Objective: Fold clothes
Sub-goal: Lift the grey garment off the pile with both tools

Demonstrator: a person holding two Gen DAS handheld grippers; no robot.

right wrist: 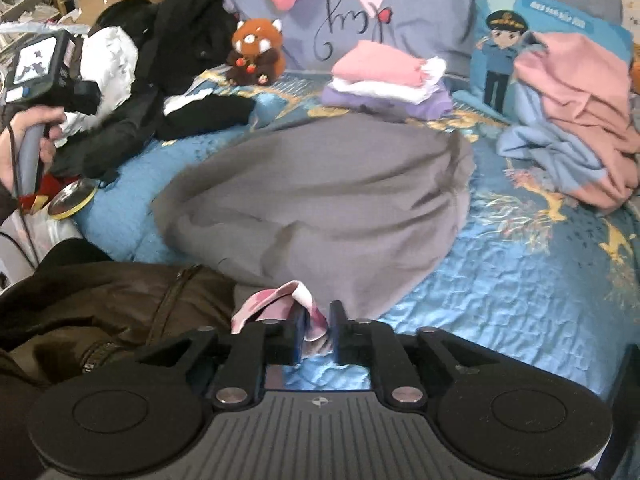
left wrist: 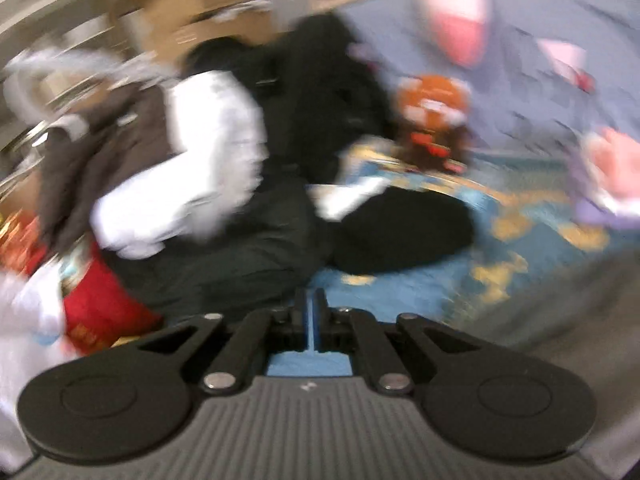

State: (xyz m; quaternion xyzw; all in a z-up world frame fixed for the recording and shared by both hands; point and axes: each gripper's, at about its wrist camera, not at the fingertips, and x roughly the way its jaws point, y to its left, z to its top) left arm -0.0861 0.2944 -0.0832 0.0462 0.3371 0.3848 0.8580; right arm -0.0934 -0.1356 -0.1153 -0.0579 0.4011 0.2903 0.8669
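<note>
The limp, light grey cloth garment (right wrist: 320, 200) spreads ahead of the right tongs (right wrist: 318, 330), parted around its pink-lined hem; grip there. Left tongs (left wrist: 314, 312) clenched, empty.

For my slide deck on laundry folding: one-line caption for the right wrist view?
Right tongs stand open around a pink-white cloth corner at the grey garment's edge on a blue bedspread.

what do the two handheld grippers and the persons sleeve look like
Both are alike: the right gripper and the left gripper have black link arms with silver rivets, two round black discs, a ribbed grey body and blue pads. Seen from the right wrist view, the left one has a grey handle, a black box with a white patterned panel, and a dark cable. The sleeve is dark.
</note>
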